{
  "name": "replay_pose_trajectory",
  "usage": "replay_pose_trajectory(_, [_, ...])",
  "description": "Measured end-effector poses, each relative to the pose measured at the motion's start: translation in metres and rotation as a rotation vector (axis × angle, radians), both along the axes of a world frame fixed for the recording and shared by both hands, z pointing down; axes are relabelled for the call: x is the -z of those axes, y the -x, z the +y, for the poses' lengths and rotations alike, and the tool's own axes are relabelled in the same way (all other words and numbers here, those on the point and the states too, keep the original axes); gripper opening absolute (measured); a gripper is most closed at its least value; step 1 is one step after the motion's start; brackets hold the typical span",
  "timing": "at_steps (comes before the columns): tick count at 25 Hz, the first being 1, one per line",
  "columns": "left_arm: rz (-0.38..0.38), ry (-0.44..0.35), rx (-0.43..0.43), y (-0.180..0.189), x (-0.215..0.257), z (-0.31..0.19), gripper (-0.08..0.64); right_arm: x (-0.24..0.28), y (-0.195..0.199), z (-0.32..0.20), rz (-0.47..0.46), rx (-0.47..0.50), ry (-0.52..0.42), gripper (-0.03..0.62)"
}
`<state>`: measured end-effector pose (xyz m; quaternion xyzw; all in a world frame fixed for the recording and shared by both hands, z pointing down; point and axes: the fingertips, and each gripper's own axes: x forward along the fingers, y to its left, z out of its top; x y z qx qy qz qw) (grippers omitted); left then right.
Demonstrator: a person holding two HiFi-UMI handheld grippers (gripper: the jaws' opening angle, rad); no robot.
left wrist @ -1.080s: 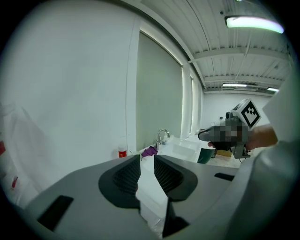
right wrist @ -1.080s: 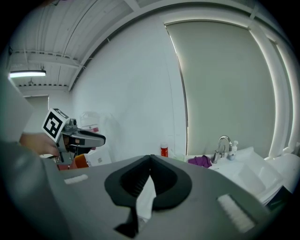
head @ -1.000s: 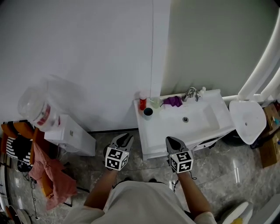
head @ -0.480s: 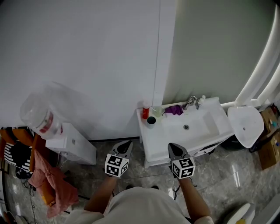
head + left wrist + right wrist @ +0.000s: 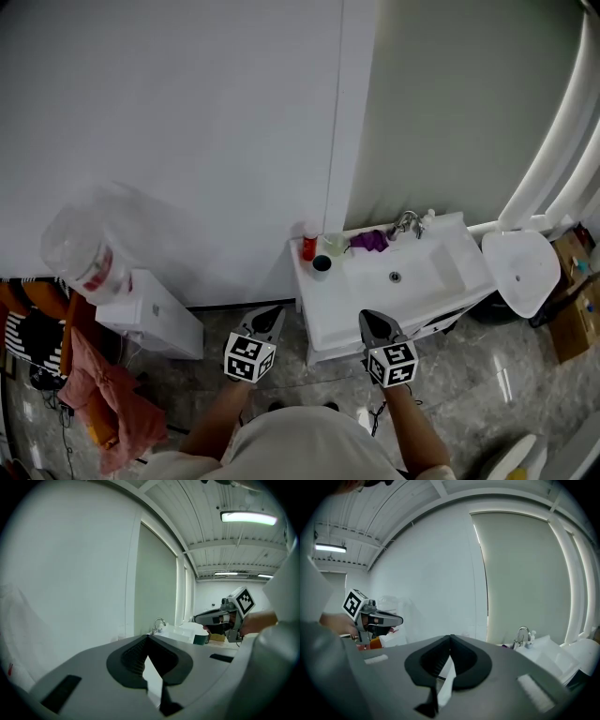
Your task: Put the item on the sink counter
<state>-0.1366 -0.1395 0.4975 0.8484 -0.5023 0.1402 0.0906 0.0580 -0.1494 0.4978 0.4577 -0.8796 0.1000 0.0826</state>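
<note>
Sink bench stands against the wall, a white unit with a basin set into its top and a tap at the back edge. Four small things stand at its back left corner. A red bottle is upright at the far left, with a clear cup just beside it. A dark cup stands a little nearer the front, and a purple cloth lies bunched between the clear cup and the tap. Any of these may be the task's item; which one cannot be told from here, and neither gripper carries anything.

The left gripper is held over the grey floor, just off the bench's front left corner and pointing toward it. In the left gripper view its jaws are closed tip to tip with nothing between them. The right gripper hangs at the bench's front edge, near the middle. Its jaws are likewise closed and empty in its own view. The two grippers sit side by side, well apart, at about the same level.

To the left of the bench, a white box stands on the floor by the wall.
</note>
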Motion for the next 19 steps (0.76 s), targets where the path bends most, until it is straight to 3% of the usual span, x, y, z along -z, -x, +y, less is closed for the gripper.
replay_pose_trajectory(19, [0.010, 0.001, -0.022, -0.0072, 0.0059, 0.0025, 0.008, 0.0062, -0.0026, 0.0043, 0.003, 0.004, -0.007, 0.011])
